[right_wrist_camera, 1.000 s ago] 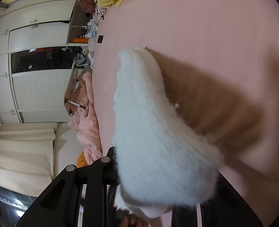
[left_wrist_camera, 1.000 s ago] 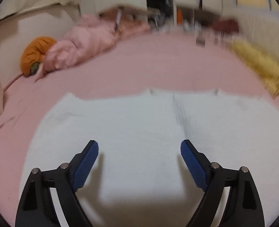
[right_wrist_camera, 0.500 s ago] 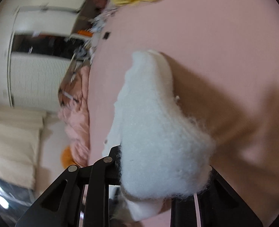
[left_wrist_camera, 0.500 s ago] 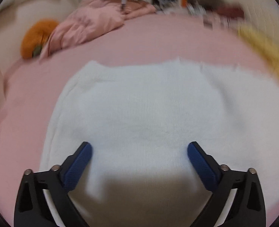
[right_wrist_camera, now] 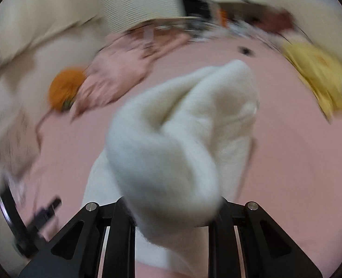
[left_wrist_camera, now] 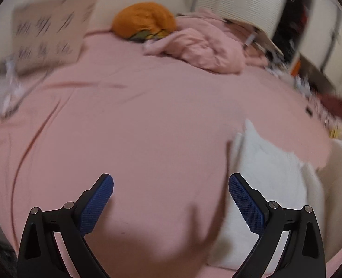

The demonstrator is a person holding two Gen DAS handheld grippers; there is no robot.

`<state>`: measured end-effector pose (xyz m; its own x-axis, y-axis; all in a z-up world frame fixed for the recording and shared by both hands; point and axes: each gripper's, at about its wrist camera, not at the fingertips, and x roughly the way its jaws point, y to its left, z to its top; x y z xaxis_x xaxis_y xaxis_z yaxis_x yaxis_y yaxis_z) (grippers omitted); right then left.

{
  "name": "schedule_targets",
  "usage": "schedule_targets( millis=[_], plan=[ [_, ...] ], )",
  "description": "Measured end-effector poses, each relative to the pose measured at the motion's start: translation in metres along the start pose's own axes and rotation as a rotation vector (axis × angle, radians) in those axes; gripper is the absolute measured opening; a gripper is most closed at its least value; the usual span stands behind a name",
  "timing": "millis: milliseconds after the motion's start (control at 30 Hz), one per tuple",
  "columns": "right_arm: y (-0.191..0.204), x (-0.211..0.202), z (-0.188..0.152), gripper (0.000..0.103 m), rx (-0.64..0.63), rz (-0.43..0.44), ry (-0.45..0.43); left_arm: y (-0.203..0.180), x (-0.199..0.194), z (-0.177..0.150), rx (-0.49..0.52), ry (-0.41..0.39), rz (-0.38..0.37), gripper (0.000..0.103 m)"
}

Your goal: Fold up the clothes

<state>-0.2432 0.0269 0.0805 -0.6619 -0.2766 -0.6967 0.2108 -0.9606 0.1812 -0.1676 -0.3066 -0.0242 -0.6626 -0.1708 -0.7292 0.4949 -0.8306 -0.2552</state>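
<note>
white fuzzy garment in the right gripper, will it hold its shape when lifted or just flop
Probably flops: the white garment already bunches and droops over the right gripper, which is closed on it. Its fluffy knit looks soft and light, so it likely sags wherever unsupported. The fuzzy surface should grip rather than slip, though the blur limits certainty.

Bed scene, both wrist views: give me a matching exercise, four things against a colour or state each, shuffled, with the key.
Things:
1. left gripper
2. right gripper
3. round cushion
4. crumpled garment at the right edge of the bed

Colour or state:
A. yellow
B. jaws wide apart, nothing between them, above the pink sheet
C. orange
D. closed on a bunch of the white fuzzy sweater

Pairs: 1-B, 2-D, 3-C, 4-A
</note>
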Motion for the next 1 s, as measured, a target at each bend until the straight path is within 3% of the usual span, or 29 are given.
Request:
schedule_targets(
  millis=[100,200,300,433,500,567,667,733,800,867,900,1000],
  plan=[
    [0.066,0.031,-0.018,0.020,-0.207,0.015,0.067,0.028,0.001,0.004,-0.078,0.005,-0.001,0.100],
    [0.117,0.079,-0.061,0.020,-0.398,-0.005,0.203,0.047,0.004,0.005,-0.143,0.017,-0.023,0.100],
    [0.142,0.099,-0.109,0.020,-0.566,-0.078,0.216,0.057,0.004,0.004,-0.173,0.021,-0.041,0.100],
    [0.150,0.071,-0.104,0.020,-0.606,-0.049,0.121,0.061,0.004,0.004,-0.182,0.023,-0.059,0.100],
    [0.155,0.075,-0.105,0.020,-0.627,-0.053,0.148,0.060,0.006,0.004,-0.187,0.033,-0.076,0.100],
    [0.157,0.098,-0.122,0.026,-0.682,-0.079,0.226,0.059,0.009,0.003,-0.200,0.047,-0.099,0.100],
    [0.166,0.091,-0.132,0.036,-0.805,-0.087,0.136,0.051,0.007,0.002,-0.198,0.044,-0.133,0.100],
    [0.159,0.077,-0.133,0.046,-0.800,-0.046,0.114,0.045,0.002,0.003,-0.173,0.022,-0.145,0.100],
    [0.146,0.055,-0.130,0.066,-0.704,0.060,0.108,0.039,-0.005,0.005,-0.144,-0.006,-0.156,0.100],
    [0.130,0.026,-0.133,0.075,-0.610,0.126,0.078,0.033,-0.010,0.006,-0.119,-0.015,-0.212,0.100],
    [0.127,0.016,-0.138,0.079,-0.585,0.114,0.055,0.027,-0.011,0.004,-0.099,-0.002,-0.266,0.100],
    [0.096,-0.011,-0.148,0.079,-0.455,0.006,-0.025,0.010,-0.014,0.000,-0.039,0.038,-0.430,0.100]
  ],
)
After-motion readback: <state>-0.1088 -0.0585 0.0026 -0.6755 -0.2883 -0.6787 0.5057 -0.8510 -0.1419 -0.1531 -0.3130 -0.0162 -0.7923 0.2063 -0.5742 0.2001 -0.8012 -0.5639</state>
